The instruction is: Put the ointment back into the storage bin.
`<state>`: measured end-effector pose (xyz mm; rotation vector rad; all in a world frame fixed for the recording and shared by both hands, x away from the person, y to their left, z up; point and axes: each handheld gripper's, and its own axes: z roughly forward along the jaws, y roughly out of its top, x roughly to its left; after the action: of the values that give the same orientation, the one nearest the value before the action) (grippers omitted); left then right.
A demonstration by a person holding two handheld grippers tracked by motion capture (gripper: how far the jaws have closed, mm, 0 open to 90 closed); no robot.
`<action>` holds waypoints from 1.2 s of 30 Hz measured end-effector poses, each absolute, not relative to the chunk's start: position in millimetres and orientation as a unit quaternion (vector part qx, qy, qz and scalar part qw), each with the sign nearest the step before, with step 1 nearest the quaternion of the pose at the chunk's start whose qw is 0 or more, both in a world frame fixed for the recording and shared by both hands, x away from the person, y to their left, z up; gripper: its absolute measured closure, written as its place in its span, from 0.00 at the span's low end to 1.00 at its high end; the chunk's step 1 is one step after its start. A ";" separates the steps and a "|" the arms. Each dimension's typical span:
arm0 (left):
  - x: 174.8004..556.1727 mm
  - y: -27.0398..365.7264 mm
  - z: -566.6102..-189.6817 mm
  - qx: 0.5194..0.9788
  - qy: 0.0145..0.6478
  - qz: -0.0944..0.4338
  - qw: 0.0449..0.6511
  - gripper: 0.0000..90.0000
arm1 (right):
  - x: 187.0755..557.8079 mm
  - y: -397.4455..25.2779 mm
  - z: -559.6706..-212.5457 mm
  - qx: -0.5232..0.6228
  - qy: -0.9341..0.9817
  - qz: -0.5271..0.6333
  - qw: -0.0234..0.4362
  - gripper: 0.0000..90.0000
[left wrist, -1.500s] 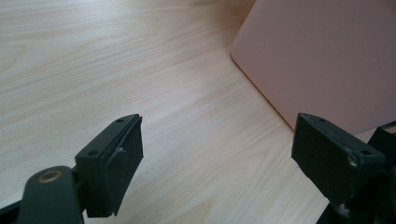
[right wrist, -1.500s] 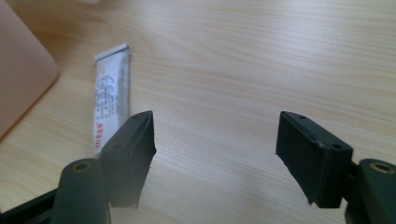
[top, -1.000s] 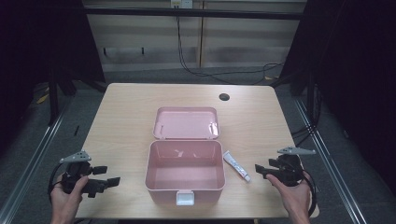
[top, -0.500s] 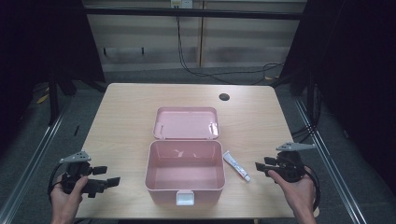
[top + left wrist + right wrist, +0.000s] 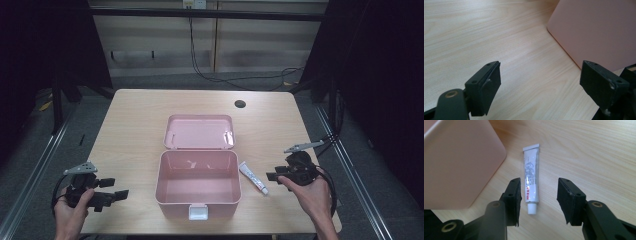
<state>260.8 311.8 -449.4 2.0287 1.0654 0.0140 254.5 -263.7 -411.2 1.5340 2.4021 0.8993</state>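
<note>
Tube [image 5: 531,178] lies between the wide-apart jaws of the right claw [image 5: 539,201], untouched.

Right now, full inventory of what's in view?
Storage box: 1, pink, table centre near the front edge, open and empty, white latch facing the person.
Lid: 1, pink, laid back flat behind the box.
Tube: 1, white with a white cap, flat on the table just right of the box.
Table: 1, light wood, dark round hole at the far right.
Left gripper: 1, black, front left, open.
Right gripper: 1, black, open, next to the tube's cap end.
</note>
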 end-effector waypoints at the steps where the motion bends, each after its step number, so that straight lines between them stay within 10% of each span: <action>1: 260.8 311.8 -449.4 0.807 0.424 0.006 0.412 0.19 | 254.5 -263.7 -411.2 0.512 0.801 0.300 0.076 0.60; 36: 261.8 312.1 -449.1 0.806 0.422 0.008 0.415 0.19 | 307.7 -216.9 -422.7 0.462 0.874 0.153 -0.021 0.65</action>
<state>261.8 312.1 -449.1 2.0265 1.0594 0.0202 307.7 -216.9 -422.7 1.4696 2.7813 0.4871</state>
